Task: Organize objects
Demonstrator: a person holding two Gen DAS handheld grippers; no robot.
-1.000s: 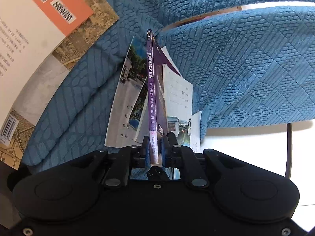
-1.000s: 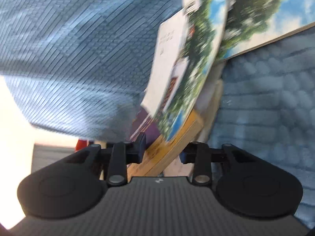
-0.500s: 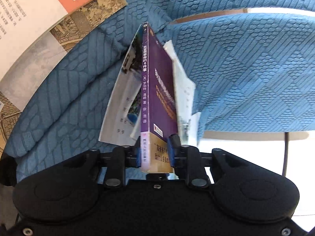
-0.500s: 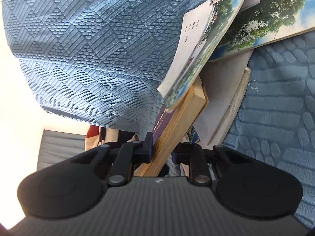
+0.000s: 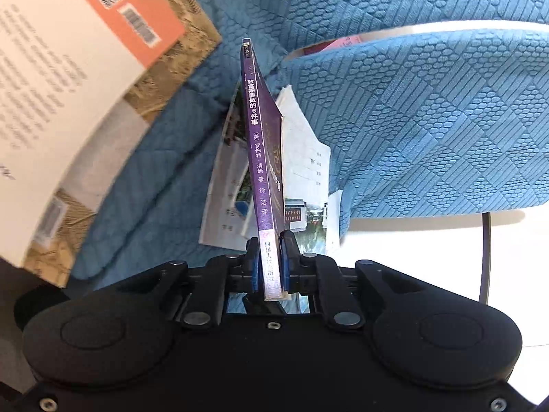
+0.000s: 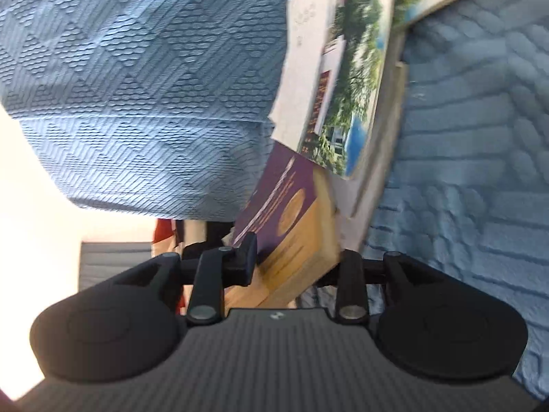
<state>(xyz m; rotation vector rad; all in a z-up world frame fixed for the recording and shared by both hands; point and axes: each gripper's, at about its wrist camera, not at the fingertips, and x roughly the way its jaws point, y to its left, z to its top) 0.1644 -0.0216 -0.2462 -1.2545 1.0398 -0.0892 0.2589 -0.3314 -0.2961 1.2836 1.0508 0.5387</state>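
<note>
A thin purple book (image 5: 260, 158) stands on edge on blue upholstery, spine toward my left wrist camera. My left gripper (image 5: 269, 250) is closing, and its blue pads press on the book's lower spine end. In the right wrist view the same purple book (image 6: 281, 206), with its yellow lower band, runs between the fingers of my right gripper (image 6: 298, 257). Those jaws are opening and stand spread wider than the book. Thin booklets with photo covers (image 5: 308, 171) lean beside the book, and one booklet (image 6: 343, 103) rests on top of it in the right wrist view.
A large book with an orange band and barcodes (image 5: 68, 86) lies at the upper left on the blue cushion (image 5: 429, 120). The blue backrest (image 6: 137, 86) fills the left of the right wrist view. A pale floor and a dark metal leg (image 5: 485, 257) show at lower right.
The purple book showed its cover half a second ago and is edge-on again. My right gripper's fingers closed in on the book, then spread apart; that view is now blurred.
</note>
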